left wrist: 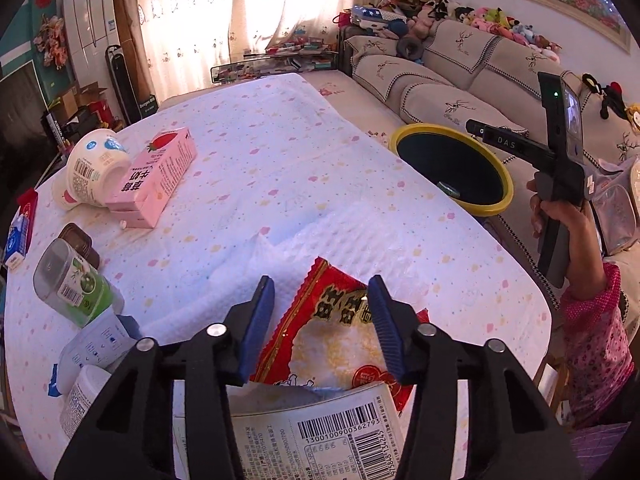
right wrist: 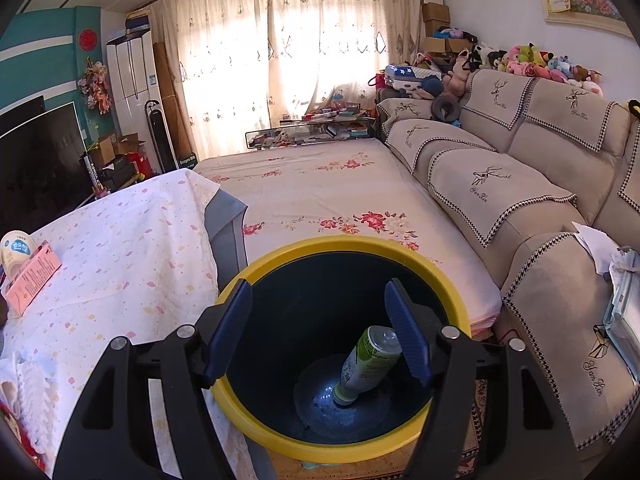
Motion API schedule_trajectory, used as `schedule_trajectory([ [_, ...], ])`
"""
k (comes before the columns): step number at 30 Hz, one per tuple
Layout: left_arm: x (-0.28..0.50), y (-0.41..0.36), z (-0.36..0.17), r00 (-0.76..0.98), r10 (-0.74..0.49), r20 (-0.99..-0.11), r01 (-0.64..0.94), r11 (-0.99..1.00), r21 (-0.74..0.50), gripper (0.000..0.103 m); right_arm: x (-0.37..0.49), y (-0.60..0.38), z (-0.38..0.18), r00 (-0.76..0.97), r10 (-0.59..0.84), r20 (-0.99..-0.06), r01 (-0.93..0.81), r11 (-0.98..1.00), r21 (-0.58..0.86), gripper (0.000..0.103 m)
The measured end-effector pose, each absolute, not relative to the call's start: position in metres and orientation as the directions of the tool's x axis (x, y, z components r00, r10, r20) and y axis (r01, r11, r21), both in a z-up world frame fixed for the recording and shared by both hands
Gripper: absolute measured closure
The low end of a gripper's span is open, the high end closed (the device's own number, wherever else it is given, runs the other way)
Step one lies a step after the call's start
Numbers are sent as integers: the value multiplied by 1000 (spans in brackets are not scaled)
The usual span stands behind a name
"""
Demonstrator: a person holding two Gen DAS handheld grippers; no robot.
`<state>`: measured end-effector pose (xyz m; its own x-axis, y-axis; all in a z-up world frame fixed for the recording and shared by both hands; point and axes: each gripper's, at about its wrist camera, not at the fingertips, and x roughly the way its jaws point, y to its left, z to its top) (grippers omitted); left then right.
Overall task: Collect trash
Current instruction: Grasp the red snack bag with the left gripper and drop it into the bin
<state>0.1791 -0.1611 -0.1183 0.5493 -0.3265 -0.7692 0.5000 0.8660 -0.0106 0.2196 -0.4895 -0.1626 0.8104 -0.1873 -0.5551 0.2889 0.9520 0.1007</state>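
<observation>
Trash is lying scattered over the desk [left wrist: 304, 184], which is wearing a white cloth with small pastel spots. Nearest the left tongs [left wrist: 321, 310] a red snack wrapper [left wrist: 340, 344] is lying flat, and the blue-padded fingers [left wrist: 256, 320] are standing wide apart, one on each side of it, with nothing clamped; whether they are touching the wrapper I cannot tell. A white packet with barcodes [left wrist: 320, 436] is overlapping the wrapper's near edge. Farther back on the left a pink strawberry milk carton [left wrist: 156, 176] is lying on its side, touching a tipped white yogurt cup [left wrist: 94, 168]. Along the left edge a clear bottle with a green label [left wrist: 72, 284] is lying near a small brown tub [left wrist: 80, 242].

Beside the desk's right edge a bin with a yellow rim [right wrist: 340, 248] is standing between the desk and the sofa [right wrist: 520, 168]. The right tongs [right wrist: 320, 332] are hovering over its mouth, fingers spread apart and holding nothing. Inside, a green-labelled bottle [right wrist: 368, 364] is leaning cap-down against the dark wall.
</observation>
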Motion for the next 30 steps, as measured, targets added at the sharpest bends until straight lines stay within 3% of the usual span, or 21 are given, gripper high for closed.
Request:
schedule_trajectory([
  [3, 175, -163, -115, 581, -311, -752, 493, 870, 22, 72, 217, -494, -160, 816, -185, -548, 292, 950, 113, 37],
  [5, 170, -164, -112, 592, -303, -747, 490, 871, 35, 89, 217, -495, -159, 817, -181, -547, 293, 948, 124, 36],
  [8, 166, -164, -107, 598, -295, -745, 496, 866, 55, 100, 216, -496, -158, 821, -176, -543, 291, 948, 133, 36],
  [22, 157, -183, -43, 674, -340, -655, 529, 841, 108, 102, 196, -505, -146, 843, -184, -506, 300, 941, 157, 36],
  [30, 192, -244, -20, 685, -395, -612, 576, 809, 121, 102, 172, -521, -135, 843, -247, -477, 349, 927, 137, 36],
])
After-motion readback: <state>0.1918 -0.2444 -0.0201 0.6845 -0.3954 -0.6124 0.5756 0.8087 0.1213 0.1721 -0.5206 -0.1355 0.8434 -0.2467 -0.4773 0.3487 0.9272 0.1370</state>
